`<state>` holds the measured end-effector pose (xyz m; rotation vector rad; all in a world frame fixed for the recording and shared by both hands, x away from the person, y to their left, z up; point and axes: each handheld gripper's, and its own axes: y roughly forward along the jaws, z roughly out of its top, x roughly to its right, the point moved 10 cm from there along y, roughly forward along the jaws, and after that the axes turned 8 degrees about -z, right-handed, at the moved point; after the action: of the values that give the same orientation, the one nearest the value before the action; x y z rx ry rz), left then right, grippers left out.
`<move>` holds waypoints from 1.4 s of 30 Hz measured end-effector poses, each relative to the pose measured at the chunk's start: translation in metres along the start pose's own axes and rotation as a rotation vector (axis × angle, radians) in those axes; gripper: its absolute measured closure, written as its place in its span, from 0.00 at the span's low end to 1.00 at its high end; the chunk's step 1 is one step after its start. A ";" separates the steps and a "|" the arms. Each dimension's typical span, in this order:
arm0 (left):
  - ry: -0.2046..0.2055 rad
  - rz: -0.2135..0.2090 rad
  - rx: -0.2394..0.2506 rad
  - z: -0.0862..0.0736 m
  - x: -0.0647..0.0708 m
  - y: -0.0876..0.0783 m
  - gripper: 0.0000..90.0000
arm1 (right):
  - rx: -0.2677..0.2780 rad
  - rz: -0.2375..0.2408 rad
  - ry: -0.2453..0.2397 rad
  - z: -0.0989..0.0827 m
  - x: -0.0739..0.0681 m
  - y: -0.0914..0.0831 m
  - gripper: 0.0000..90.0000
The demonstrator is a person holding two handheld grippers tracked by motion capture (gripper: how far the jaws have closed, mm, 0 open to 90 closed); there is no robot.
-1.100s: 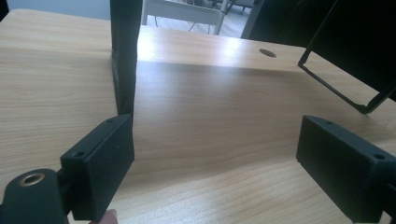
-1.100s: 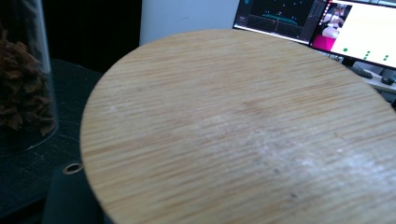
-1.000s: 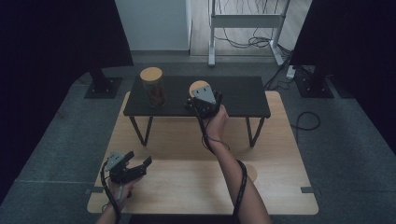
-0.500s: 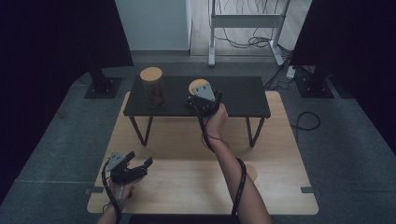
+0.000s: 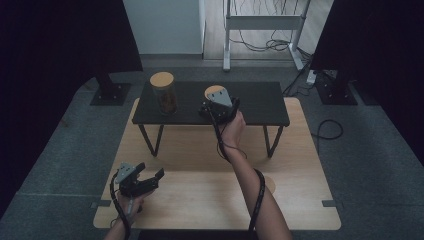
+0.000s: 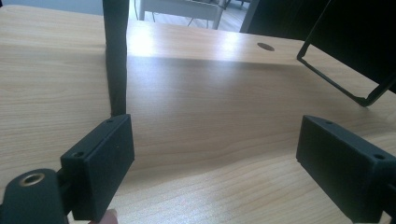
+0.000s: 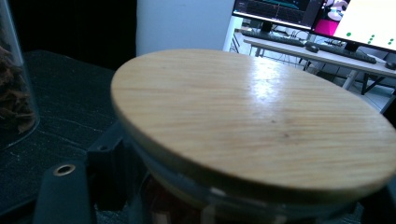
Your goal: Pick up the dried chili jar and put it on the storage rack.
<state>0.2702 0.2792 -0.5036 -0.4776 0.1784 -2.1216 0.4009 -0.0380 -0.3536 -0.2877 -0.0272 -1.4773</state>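
Two glass jars with round wooden lids stand on a low black shelf (image 5: 260, 102). My right gripper (image 5: 216, 104) is at the right-hand jar (image 5: 214, 92), with its jaws on either side of the glass just under the lid (image 7: 252, 116). These jaws have just been opening with the jar still between them, and the lid hides whether the pads touch the glass. The left-hand jar (image 5: 164, 92) holds brown contents and shows at the edge as (image 7: 16, 93). My left gripper (image 5: 150, 173) rests low over the wooden table's near left corner, open and with nothing in it (image 6: 215, 163).
The black shelf stands on thin metal legs (image 6: 116, 56) on the wooden table (image 5: 200, 175). Dark curtains and stands flank the table. A white desk frame with cables (image 5: 265, 30) stands behind it. A cable trails along the person's right forearm (image 5: 257, 195).
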 end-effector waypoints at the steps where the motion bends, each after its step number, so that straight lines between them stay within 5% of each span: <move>1: 0.000 0.000 0.000 0.000 0.000 0.000 0.12 | -0.001 0.001 0.001 0.000 0.000 0.000 0.22; 42: 0.007 -0.013 -0.010 -0.001 0.001 0.004 0.12 | 0.043 0.030 0.014 -0.011 0.011 -0.038 0.14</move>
<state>0.2722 0.2763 -0.5056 -0.4788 0.1897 -2.1364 0.3634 -0.0538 -0.3557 -0.2423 -0.0428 -1.4469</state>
